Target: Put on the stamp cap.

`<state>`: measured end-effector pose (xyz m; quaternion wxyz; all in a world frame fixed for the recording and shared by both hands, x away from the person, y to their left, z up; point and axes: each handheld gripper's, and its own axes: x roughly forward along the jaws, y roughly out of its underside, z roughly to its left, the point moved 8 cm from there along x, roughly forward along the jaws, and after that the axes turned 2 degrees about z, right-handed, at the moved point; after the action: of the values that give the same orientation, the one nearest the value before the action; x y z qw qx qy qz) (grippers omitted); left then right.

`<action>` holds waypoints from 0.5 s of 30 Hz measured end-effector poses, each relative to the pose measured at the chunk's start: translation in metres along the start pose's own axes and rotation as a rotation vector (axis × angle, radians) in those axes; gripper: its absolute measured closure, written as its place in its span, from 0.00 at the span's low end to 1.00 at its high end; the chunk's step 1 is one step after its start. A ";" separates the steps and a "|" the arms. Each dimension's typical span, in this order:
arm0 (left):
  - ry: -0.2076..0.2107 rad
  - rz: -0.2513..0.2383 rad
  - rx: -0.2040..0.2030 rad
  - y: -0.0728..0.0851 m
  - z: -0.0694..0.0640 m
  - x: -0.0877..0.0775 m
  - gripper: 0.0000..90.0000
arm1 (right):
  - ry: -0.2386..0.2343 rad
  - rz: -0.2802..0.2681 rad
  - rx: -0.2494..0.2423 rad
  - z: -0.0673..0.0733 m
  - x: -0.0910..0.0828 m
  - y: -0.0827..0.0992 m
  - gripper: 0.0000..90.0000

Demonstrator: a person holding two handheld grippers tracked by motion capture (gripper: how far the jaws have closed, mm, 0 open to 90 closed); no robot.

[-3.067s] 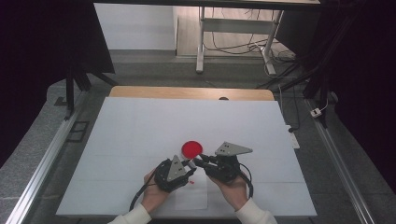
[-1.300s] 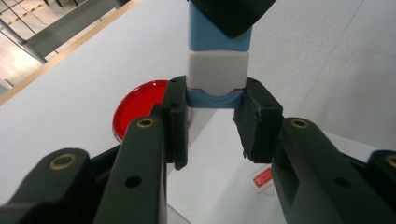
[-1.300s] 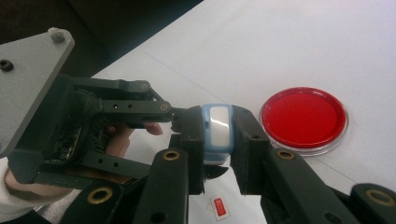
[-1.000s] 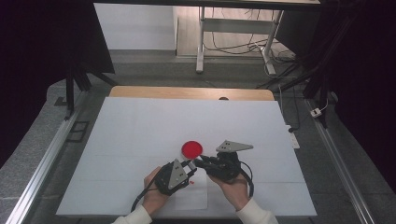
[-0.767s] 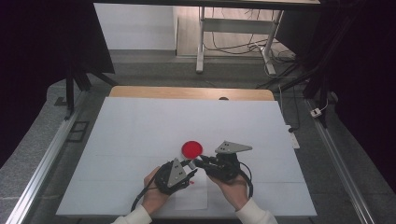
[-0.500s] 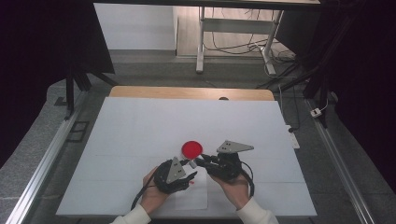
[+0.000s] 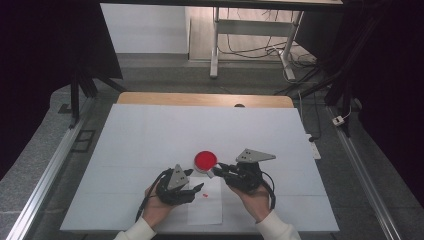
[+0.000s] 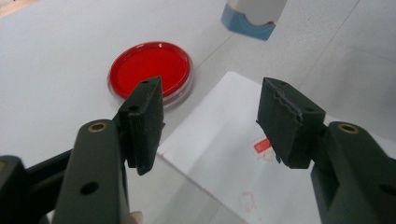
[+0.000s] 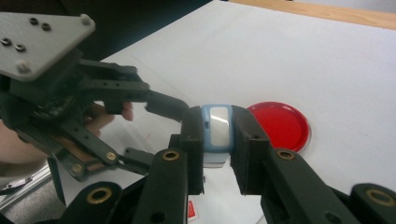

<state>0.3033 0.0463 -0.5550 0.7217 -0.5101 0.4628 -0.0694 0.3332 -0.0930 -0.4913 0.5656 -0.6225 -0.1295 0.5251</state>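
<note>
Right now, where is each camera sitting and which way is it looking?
High view: above the person's side, looking down on the white table; both hands, left gripper, right gripper.
Left gripper view: on the left gripper, jaws apart with nothing between, over white stamped paper.
Right gripper view: on the right gripper, clamping a blue and white stamp.
All share the round red ink pad.

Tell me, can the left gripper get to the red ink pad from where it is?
Probably yes. The left gripper has just been opening its fingers, with nothing between them, and the red ink pad lies close ahead on the table. Nothing lies in the way; the right gripper holds the blue stamp off to one side.
</note>
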 end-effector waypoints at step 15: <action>-0.013 -0.001 -0.090 0.024 0.030 -0.041 0.44 | 0.027 0.007 -0.022 -0.011 -0.004 0.000 0.83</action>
<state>0.2931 0.1014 -0.5481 0.7008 -0.5427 0.4607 -0.0456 0.3401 -0.1021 -0.4919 0.5587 -0.6361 -0.1253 0.5173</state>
